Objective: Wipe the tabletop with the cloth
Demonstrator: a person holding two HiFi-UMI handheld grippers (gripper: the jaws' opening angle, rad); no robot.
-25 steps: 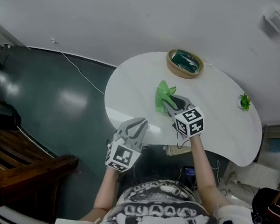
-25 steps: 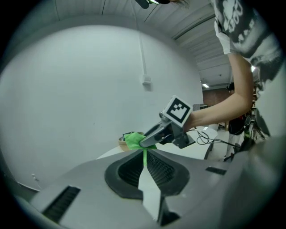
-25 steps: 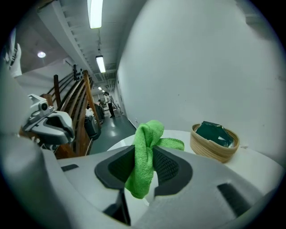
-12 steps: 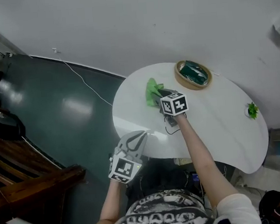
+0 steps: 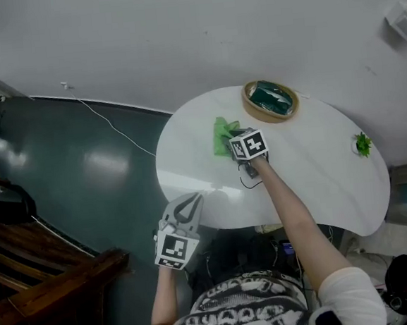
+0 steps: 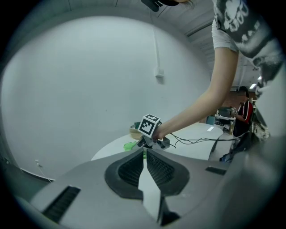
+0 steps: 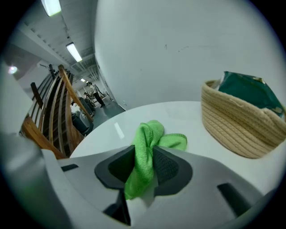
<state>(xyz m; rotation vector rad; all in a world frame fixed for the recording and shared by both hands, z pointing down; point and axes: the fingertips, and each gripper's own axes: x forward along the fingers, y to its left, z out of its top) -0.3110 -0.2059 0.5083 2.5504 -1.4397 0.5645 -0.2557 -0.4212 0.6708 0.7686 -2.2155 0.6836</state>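
Note:
A green cloth (image 5: 222, 135) lies bunched on the white round tabletop (image 5: 310, 163), left of centre. My right gripper (image 5: 231, 139) is shut on the cloth (image 7: 147, 150), which sticks out between its jaws onto the table. My left gripper (image 5: 188, 208) hovers off the table's near left edge with its jaws closed and nothing in them. From the left gripper view the right gripper (image 6: 149, 141) and the cloth (image 6: 130, 145) show ahead on the tabletop (image 6: 196, 134).
A woven basket (image 5: 269, 100) with a dark green thing inside stands at the table's far side, close to the cloth (image 7: 239, 120). A small green plant (image 5: 362, 144) sits at the right edge. A black cable (image 5: 249, 182) lies on the table. Dark floor and wooden stairs lie to the left.
The right gripper has carried the cloth away from me and to the left across the table, toward the basket. The left gripper has stayed off the near edge.

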